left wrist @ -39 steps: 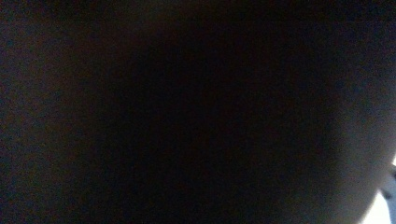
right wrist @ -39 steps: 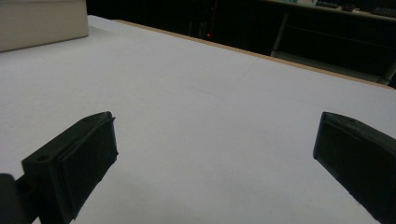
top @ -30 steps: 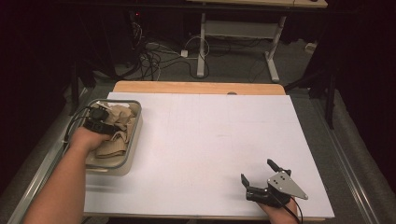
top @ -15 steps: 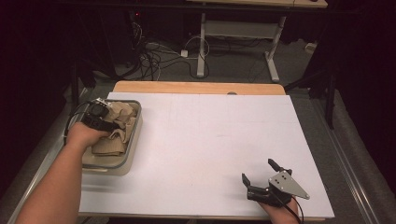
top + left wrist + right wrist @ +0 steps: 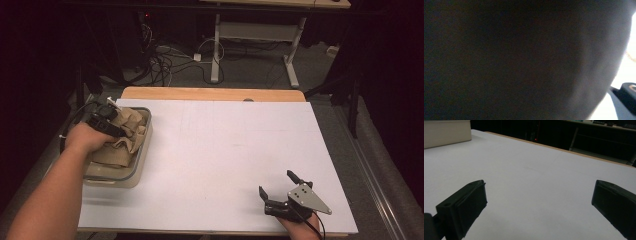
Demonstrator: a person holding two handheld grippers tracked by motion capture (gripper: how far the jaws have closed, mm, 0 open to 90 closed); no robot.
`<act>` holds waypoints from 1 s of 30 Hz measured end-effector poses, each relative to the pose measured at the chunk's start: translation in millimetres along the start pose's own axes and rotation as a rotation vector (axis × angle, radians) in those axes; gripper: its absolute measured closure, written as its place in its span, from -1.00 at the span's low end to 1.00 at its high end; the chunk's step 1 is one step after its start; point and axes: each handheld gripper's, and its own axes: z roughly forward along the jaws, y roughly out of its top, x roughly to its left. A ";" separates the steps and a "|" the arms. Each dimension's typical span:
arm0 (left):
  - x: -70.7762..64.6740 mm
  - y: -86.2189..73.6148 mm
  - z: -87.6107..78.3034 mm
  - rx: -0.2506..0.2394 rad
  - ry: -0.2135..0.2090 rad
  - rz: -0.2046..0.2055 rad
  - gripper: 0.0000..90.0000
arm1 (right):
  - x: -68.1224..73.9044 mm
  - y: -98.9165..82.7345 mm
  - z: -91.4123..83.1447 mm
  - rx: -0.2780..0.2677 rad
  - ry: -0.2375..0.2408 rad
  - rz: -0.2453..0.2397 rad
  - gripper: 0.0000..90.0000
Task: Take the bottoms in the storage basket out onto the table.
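A crumpled tan cloth (image 5: 131, 122) lies heaped in a shallow beige bin (image 5: 137, 170) at the table's left side. My left gripper (image 5: 120, 131) reaches into the bin from the left, its jaws sunk in the folds and shut on the cloth. In the left gripper view the cloth (image 5: 524, 60) hangs dark and blurred right against the lens. Near the front right edge my right gripper (image 5: 276, 182) rests low over the white table top (image 5: 225, 150). Its jaws stand wide open with nothing between them (image 5: 539, 202).
The bin's pale wall (image 5: 446, 130) is at the far left in the right gripper view. A wooden strip (image 5: 210, 93) borders the table's far edge. Beyond it are cables (image 5: 170, 60) on the floor and a white desk frame (image 5: 250, 35).
The left hand has shifted slightly over the bin and the cloth has bunched up around its gripper. The right gripper has stayed in place.
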 end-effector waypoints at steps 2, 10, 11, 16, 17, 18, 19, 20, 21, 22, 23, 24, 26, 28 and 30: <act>-1.6 4.1 -3.8 0.013 0.006 0.003 0.38 | 0.3 0.0 -0.4 0.000 -0.001 0.000 -0.99; -5.1 11.4 -13.8 0.078 0.016 0.012 0.38 | 1.4 0.8 -1.0 -0.004 0.000 -0.004 -0.98; -5.3 12.4 -15.0 0.093 0.018 0.013 0.39 | 1.3 0.9 -1.2 -0.005 0.001 -0.004 -0.98; -5.8 16.9 -21.6 0.186 0.024 0.018 0.39 | 1.4 1.1 -1.2 -0.007 0.004 -0.006 -0.98; -6.0 17.6 -22.7 0.201 0.023 0.017 0.39 | 1.7 1.2 -1.2 -0.007 0.004 -0.006 -0.98; -6.1 18.2 -23.7 0.219 0.021 0.018 0.39 | 1.9 1.3 -1.1 -0.007 0.005 -0.007 -0.99; -6.1 18.9 -24.7 0.241 0.020 0.021 0.39 | 2.1 1.3 -1.0 -0.007 0.007 -0.008 -0.98; -6.5 19.3 -25.5 0.260 0.023 0.026 0.39 | 2.2 1.3 -0.9 -0.006 0.007 -0.008 -0.98; -7.0 19.5 -25.9 0.277 0.024 0.032 0.39 | 2.4 1.3 -0.8 -0.005 0.009 -0.008 -0.99; -7.6 19.7 -26.5 0.294 0.027 0.039 0.39 | 2.8 1.4 -0.8 -0.005 0.010 -0.008 -0.98; -7.8 19.8 -26.9 0.306 0.024 0.042 0.39 | 2.9 1.4 -0.7 -0.005 0.010 -0.011 -0.98; -8.0 19.9 -27.6 0.316 0.020 0.042 0.39 | 3.2 1.4 -0.6 -0.005 0.012 -0.012 -0.98; -9.1 19.3 -29.1 0.335 0.015 0.065 0.39 | 3.3 1.4 -0.5 -0.005 0.012 -0.010 -0.98; -10.7 19.1 -29.8 0.359 0.006 0.076 0.39 | 3.4 1.7 -1.1 -0.007 0.012 -0.009 -0.98; -11.9 19.9 -30.8 0.375 0.006 0.074 0.38 | 3.4 1.8 -1.4 -0.009 0.014 -0.011 -0.98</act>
